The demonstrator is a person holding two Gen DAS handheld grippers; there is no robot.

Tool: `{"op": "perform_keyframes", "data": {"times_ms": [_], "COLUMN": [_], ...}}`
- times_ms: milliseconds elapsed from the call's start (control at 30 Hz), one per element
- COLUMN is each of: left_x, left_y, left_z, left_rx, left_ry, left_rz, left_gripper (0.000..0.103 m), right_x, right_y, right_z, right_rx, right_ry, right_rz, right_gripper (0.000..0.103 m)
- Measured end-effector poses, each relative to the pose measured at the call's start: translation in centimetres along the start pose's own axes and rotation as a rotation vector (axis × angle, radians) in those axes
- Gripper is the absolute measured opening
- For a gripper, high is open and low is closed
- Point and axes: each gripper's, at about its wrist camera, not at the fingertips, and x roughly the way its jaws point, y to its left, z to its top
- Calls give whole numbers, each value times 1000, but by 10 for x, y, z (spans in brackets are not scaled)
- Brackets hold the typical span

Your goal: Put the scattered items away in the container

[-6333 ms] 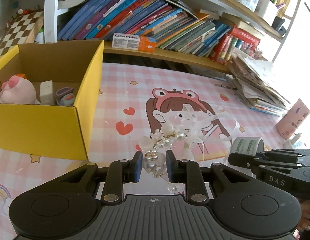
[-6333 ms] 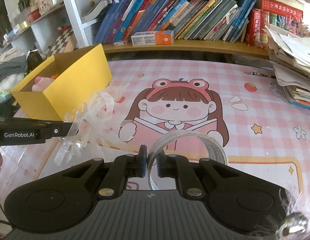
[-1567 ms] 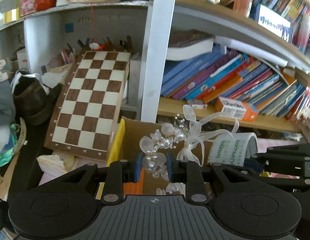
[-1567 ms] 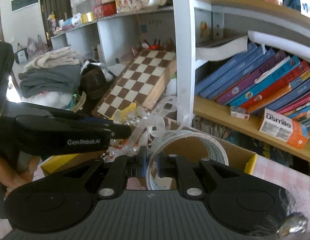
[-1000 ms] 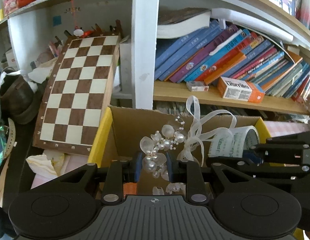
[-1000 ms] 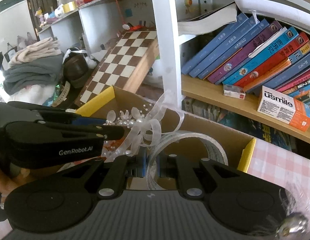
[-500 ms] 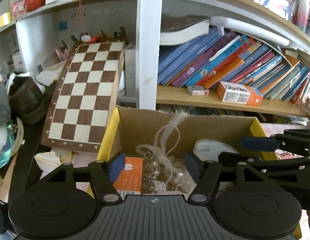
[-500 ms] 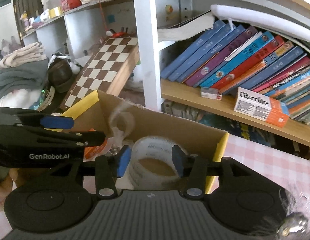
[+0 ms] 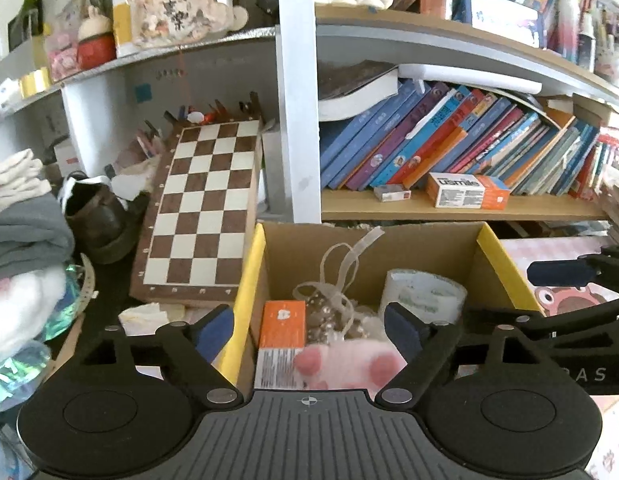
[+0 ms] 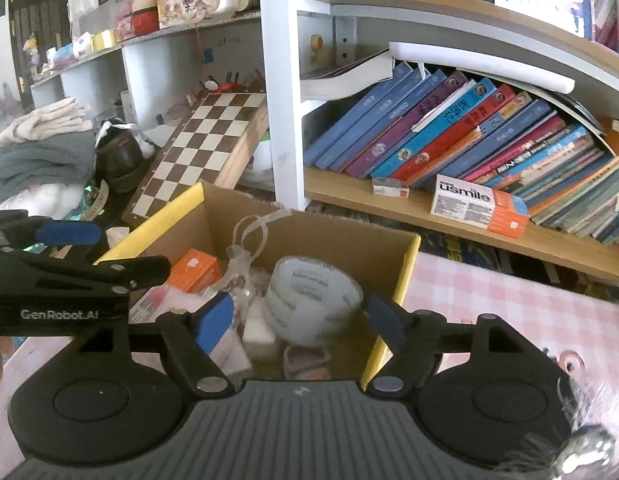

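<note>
The yellow cardboard box (image 9: 249, 280) stands below both grippers and also shows in the right wrist view (image 10: 405, 276). Inside it lie the clear tape roll (image 9: 423, 294) (image 10: 311, 294), the pearl and ribbon hair clip (image 9: 333, 304) (image 10: 245, 256), an orange carton (image 9: 279, 322) (image 10: 193, 270) and a pink plush toy (image 9: 345, 362). My left gripper (image 9: 309, 330) is open and empty above the box. My right gripper (image 10: 301, 320) is open and empty above the tape roll.
A chessboard (image 9: 201, 212) leans against the shelf left of the box. Books (image 9: 449, 148) and a toothpaste carton (image 9: 465, 190) fill the shelf behind. Folded clothes (image 9: 21, 220) and a shoe (image 9: 97, 216) lie at the left. The pink checked table mat (image 10: 509, 300) extends right.
Both grippers carried their items from the table to above the box and opened. The hair clip and the tape roll dropped into the box and now rest there.
</note>
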Motion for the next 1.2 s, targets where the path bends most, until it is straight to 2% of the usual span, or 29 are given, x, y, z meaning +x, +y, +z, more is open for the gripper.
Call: {"op": "perform_keyframes", "data": {"times_ms": [533,733,1033,1200], "left_x": [-71,-97,-134,-149], "left_y": [-9,-15,-19,-18], "left_z": [-52,-69,-100,-114], "left_rx": [30,49,41,34], "left_ry": [-9,-23,-32,-34], "left_rz": [-77,-117,-170,-172], "left_gripper": [86,90,91,95], "right_x": [-76,-103,-143,-161], "right_y": [27,35,46,51], "right_z": [-61,-80,-114,-136], "right_rx": [51,74,120,161], "right_ry": [-18,-36,-60,-56], "right_rz": [-67,-96,-165,-214], "right_gripper": [77,77,86,93]}}
